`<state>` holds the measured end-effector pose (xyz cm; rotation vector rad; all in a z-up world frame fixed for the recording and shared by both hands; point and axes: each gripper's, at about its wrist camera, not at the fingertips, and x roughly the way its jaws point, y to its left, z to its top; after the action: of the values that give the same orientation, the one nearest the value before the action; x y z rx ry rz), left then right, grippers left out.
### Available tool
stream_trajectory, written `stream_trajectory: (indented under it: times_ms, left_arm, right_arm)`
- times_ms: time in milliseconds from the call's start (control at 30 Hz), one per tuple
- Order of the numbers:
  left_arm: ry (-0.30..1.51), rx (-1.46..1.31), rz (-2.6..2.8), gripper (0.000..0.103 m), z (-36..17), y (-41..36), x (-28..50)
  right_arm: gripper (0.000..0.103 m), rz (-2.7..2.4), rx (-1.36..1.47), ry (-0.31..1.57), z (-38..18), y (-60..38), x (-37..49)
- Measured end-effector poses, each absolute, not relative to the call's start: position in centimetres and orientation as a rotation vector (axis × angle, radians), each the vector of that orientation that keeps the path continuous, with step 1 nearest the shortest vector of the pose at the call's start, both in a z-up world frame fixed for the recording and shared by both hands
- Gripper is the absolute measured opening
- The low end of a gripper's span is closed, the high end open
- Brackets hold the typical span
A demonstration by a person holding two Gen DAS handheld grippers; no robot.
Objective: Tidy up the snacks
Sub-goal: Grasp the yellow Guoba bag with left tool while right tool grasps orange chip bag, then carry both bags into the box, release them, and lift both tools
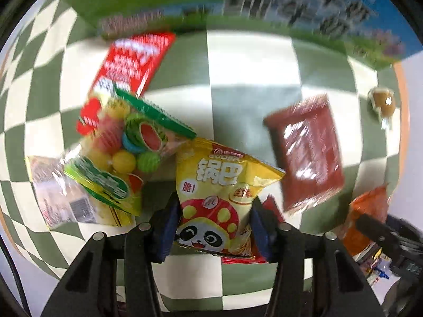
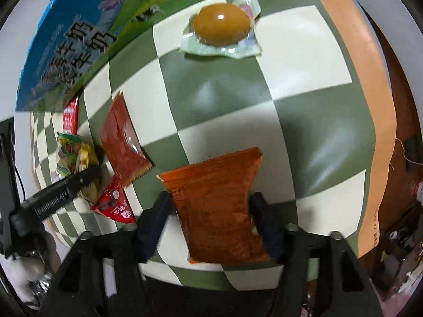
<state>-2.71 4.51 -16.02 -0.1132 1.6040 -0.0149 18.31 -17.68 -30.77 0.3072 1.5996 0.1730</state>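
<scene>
A yellow snack bag with a panda print sits between the blue pads of my left gripper, which is shut on its lower half over the checkered tablecloth. A small red packet peeks out under it. In the right wrist view an orange packet lies flat on the cloth between the fingers of my right gripper. The pads stand at its edges without squeezing it, so this gripper is open. The left gripper's black finger shows at the left of that view.
Left of the yellow bag lie a fruit gummy bag, a red box and a clear packet. A dark red packet and a wrapped brown egg lie to the right. A blue-green carton stands at the back.
</scene>
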Motion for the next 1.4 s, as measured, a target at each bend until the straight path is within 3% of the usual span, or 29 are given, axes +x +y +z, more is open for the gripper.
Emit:
stream_trajectory:
  times_ms: [233, 267, 300, 400, 533, 600, 733, 767, 800, 900, 1100, 1400]
  left_arm:
    - [1.606, -0.124, -0.019, 0.051, -17.1, 5.4, -3.1]
    - [1.605, -0.124, -0.017, 0.051, -17.2, 5.3, -2.7]
    - [1.604, -0.123, -0.016, 0.051, -17.3, 5.9, -2.7]
    - [1.61, -0.126, -0.02, 0.051, -17.4, 6.8, -3.2]
    - [1.614, -0.119, -0.023, 0.051, -17.8, 7.0, -4.1]
    - [1.614, -0.111, -0.023, 0.051, -18.3, 6.6, -3.5]
    - [1.602, -0.101, -0.008, 0.046, -18.0, 5.3, -3.4]
    - [1.6, -0.095, -0.006, 0.045, -17.9, 5.0, -3.6]
    - [1.599, -0.091, -0.007, 0.044, -17.7, 4.9, -3.8]
    - [1.584, -0.103, -0.022, 0.043, -15.3, 4.8, -4.4]
    - [1.518, -0.138, -0.077, 0.043, -10.2, 4.6, -5.5]
    - [1.322, -0.209, -0.139, 0.043, 1.1, 5.5, -4.1]
  right_arm:
    - [0.08, 0.214, 0.168, 1.622, -31.4, -15.4, 17.2]
    - [0.075, 0.206, 0.147, 1.615, -31.5, -15.2, 17.0]
    - [0.058, 0.184, 0.137, 1.598, -31.5, -15.2, 16.8]
    - [0.055, 0.132, 0.285, 1.592, -31.9, -16.3, 16.7]
    - [0.061, 0.123, 0.466, 1.608, -32.2, -18.4, 16.7]
    - [0.076, 0.13, 0.468, 1.617, -32.0, -18.4, 16.4]
    - [0.076, 0.137, 0.37, 1.622, -32.1, -17.3, 15.8]
    - [0.07, 0.131, 0.355, 1.613, -32.3, -17.6, 16.0]
    - [0.055, 0.117, 0.336, 1.604, -32.4, -17.6, 15.9]
    - [0.048, 0.096, 0.318, 1.577, -31.9, -17.5, 16.2]
    - [0.047, 0.172, 0.313, 1.504, -27.8, -17.4, 16.2]
    - [0.047, 0.367, 0.327, 1.335, -17.2, -15.5, 19.1]
